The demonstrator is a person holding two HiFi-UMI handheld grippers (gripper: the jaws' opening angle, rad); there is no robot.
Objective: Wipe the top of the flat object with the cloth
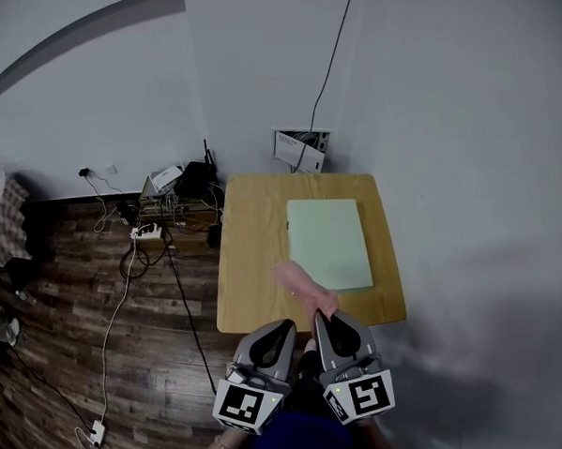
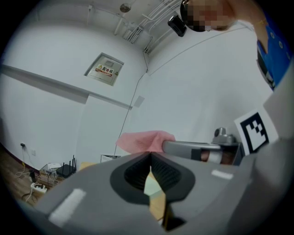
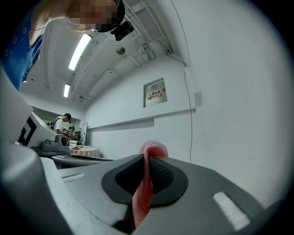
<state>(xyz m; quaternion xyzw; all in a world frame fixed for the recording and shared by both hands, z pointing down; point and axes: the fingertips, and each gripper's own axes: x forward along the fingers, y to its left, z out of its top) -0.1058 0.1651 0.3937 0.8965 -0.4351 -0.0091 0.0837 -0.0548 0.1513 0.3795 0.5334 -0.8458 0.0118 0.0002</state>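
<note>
Noted wooden table (image 1: 250, 267) in the room corner, with cables (image 1: 116, 312) and a router (image 1: 196, 176) on the floor off its left side. Logged pale green flat object (image 1: 329, 243) lying on the table's right half, its near edge close to the table's front edge, top bare.

Found right gripper (image 1: 325, 318) at the table's front edge, pointing level toward the table's far side. Clamped shut on pink cloth (image 1: 301, 283), pinched edge-on between the ribbed pads, loose end bunched past the tips. Found left gripper (image 1: 282, 330) just beside it at the same front edge, closed pad to pad on nothing. Only table wood and a sliver of green visible through its slit.

Placed cloth over the table's front part, free end overlapping the flat object's near left corner in head view. Contact not resolvable.

Judged step: approach with cloth in hand, wiping not yet begun. Next move calls for:
- Carry right gripper farther over the table.
- Lower until cloth lies on the green top.
- Sweep toward the table's far edge and back.
- Keep left gripper clear, or steady the object against sliding.

Relative to jaws: flat object ahead of right tips, probably lower; ahead and rightward of left tips.
</note>
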